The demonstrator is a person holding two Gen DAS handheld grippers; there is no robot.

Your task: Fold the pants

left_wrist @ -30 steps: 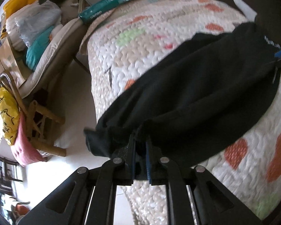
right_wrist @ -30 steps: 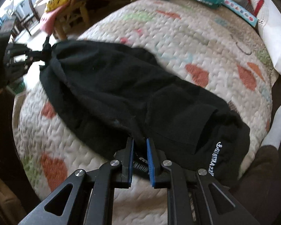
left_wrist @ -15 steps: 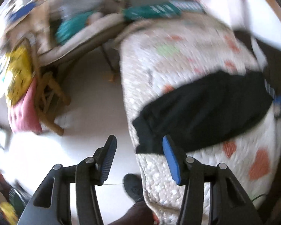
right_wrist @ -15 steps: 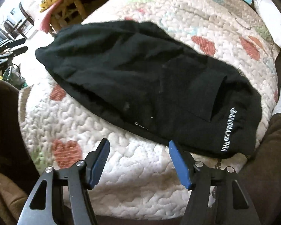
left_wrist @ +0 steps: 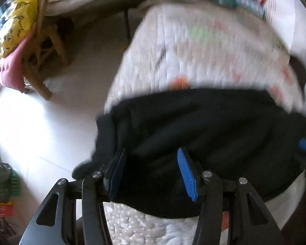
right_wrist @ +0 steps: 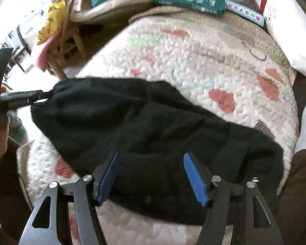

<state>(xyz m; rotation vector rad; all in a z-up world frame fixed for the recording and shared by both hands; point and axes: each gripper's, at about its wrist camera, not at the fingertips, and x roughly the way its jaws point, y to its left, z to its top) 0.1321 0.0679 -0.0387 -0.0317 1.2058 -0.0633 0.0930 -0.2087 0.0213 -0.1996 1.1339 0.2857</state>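
Quilted bedding with orange hearts and green patches covers the bed (right_wrist: 204, 61), and one pair of black pants (right_wrist: 142, 132) lies folded in a long band across its near edge, one end reaching the bed's left corner above the pale floor (left_wrist: 40, 122). Both grippers point steeply down over that band. The left gripper (left_wrist: 151, 167) hovers at the pants' left end with its blue-padded fingers (left_wrist: 186, 173) spread apart, cloth beneath them but not pinched; its jaws have just been opening. The right gripper (right_wrist: 150, 175) hangs over the near hem toward the right end, its fingers (right_wrist: 194, 178) standing wider apart and gripping nothing, having likewise just opened. Along the bed's far edge lie one long green box (right_wrist: 188, 3) and a white pillow (right_wrist: 285, 20). Beyond the left side stands a wooden chair (left_wrist: 40, 47) heaped with a yellow bag (left_wrist: 18, 20) and pink cloth (left_wrist: 12, 65).
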